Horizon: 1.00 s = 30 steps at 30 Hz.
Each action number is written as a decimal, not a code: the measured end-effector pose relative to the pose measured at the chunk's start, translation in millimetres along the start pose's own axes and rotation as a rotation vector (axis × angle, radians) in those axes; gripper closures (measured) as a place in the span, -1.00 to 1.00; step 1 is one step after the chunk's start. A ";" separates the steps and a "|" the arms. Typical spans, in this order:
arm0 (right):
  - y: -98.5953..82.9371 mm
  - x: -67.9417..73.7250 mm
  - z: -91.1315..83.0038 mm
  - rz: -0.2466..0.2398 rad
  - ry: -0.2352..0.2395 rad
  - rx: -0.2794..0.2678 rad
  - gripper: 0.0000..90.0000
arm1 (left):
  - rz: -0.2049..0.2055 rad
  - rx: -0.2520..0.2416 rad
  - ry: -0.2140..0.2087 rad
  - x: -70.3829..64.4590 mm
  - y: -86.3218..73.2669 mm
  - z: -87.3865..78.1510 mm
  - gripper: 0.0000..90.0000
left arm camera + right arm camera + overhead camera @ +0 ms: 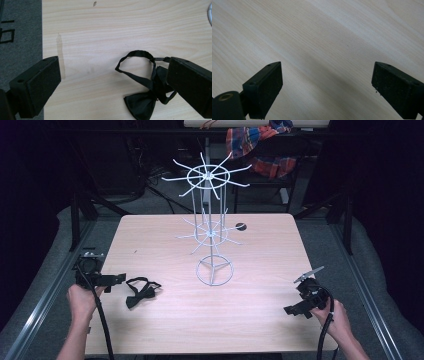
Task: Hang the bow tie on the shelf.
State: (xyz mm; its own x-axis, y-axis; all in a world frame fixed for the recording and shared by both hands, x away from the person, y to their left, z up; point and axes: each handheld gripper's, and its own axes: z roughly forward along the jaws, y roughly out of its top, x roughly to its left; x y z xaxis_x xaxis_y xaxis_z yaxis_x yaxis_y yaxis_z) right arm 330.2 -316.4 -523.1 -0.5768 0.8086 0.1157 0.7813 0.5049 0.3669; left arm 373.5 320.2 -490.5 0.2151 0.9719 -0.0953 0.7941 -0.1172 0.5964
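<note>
A black bow tie with its thin strap looped lies flat on the wooden table, near the left front. My left gripper hovers just left of it, open; in the left gripper view the bow tie lies between the spread jaws, close to the right one, and my left gripper touches nothing. A white wire rack with two tiers of radiating hooks and a ring base stands mid-table. My right gripper is open over bare wood at the right front, and my right gripper holds nothing.
A small dark round hole marks the tabletop behind the rack. Plaid cloth hangs on a frame beyond the table's far edge. Metal rails run along both sides of the table. A faint stain streaks the wood near the left edge.
</note>
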 end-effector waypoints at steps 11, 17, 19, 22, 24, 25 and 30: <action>3.8 3.0 3.9 -0.020 0.001 0.016 -0.79 | -0.039 -0.011 -0.008 12.1 8.4 6.6 -1.00; 5.3 2.8 5.8 -0.032 -0.001 0.027 -0.79 | -0.030 0.014 -0.014 13.3 13.9 18.1 -1.00; 6.7 4.1 5.8 -0.028 0.001 0.027 -0.79 | -0.019 0.037 -0.016 11.5 15.8 23.1 -1.00; 8.3 4.9 6.9 -0.039 0.007 0.029 -0.79 | -0.009 0.055 -0.016 8.2 17.1 30.3 -0.99; 8.4 5.0 8.0 -0.039 0.006 0.031 -0.79 | -0.005 0.071 -0.019 6.1 17.9 34.3 -0.99; 8.3 4.7 8.2 -0.038 0.008 0.030 -0.79 | 0.001 0.078 -0.020 5.1 18.3 36.3 -0.99; 7.8 3.9 8.1 -0.039 -0.004 0.033 -0.79 | 0.042 0.134 -0.044 -1.7 20.7 49.6 -0.63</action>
State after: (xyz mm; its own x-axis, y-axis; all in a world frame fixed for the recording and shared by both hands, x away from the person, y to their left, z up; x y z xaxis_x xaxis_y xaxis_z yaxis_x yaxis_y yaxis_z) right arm 336.0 -306.9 -527.2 -0.6062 0.7893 0.0982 0.7656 0.5456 0.3408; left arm 417.7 306.0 -517.6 0.2723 0.9560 -0.1087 0.8517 -0.1870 0.4895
